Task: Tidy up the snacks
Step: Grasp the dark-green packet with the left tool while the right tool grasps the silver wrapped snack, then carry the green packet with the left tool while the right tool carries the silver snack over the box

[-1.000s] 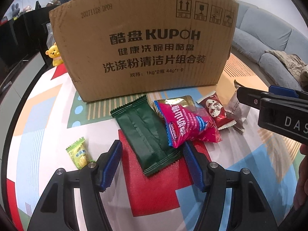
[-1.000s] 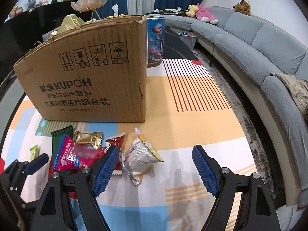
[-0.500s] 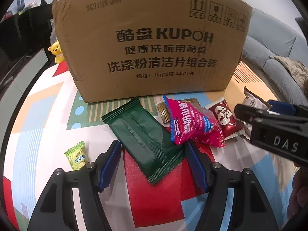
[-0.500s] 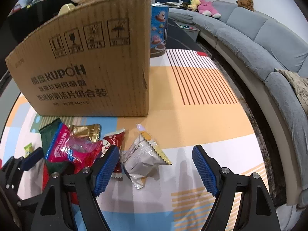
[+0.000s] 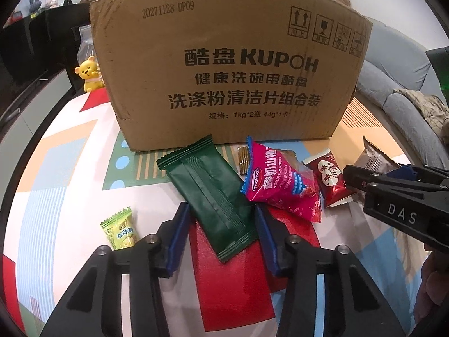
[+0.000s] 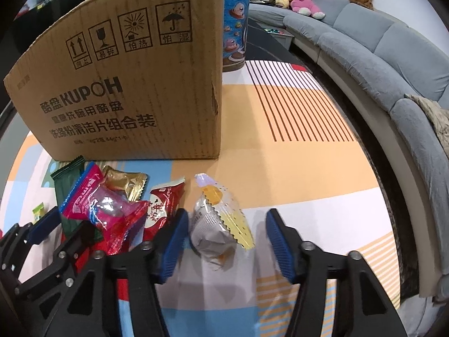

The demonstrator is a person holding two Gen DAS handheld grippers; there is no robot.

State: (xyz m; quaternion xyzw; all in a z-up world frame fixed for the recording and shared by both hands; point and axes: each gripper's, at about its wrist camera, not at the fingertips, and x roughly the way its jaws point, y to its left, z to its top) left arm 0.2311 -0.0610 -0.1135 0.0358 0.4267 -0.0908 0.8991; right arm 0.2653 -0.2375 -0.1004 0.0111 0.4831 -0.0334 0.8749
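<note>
Presently, no snack is seen to have been moved; all lie on the patterned mat in front of the large brown printed cardboard box (image 5: 224, 67), taken here as the landmark. Whether anything is already inside the box cannot be told.

Furthest left of the box front, a small yellow-green candy wrapper (image 5: 121, 229) is noted, untouched. Next, a long dark green foil packet (image 5: 207, 193) is found between the blue pads of the left gripper (image 5: 221, 224); its jaws have just been closing and flank the packet's near end, but a firm pinch is not confirmed. Beside it, partly overlapping, a bright pink plastic snack bag (image 5: 280, 179) covers a gold foil sachet (image 6: 126, 185), which lies nearest the box. A red sachet with white lettering (image 5: 331, 177) follows.

Right of the box's front corner, a silver and yellow serrated pouch (image 6: 216, 224) is bracketed by the right gripper (image 6: 224, 236). Its jaws have likewise just been closing; the left pad is at the pouch, the right pad stands apart.

Judged overall, the task is at its beginning: six items remain outside.
</note>
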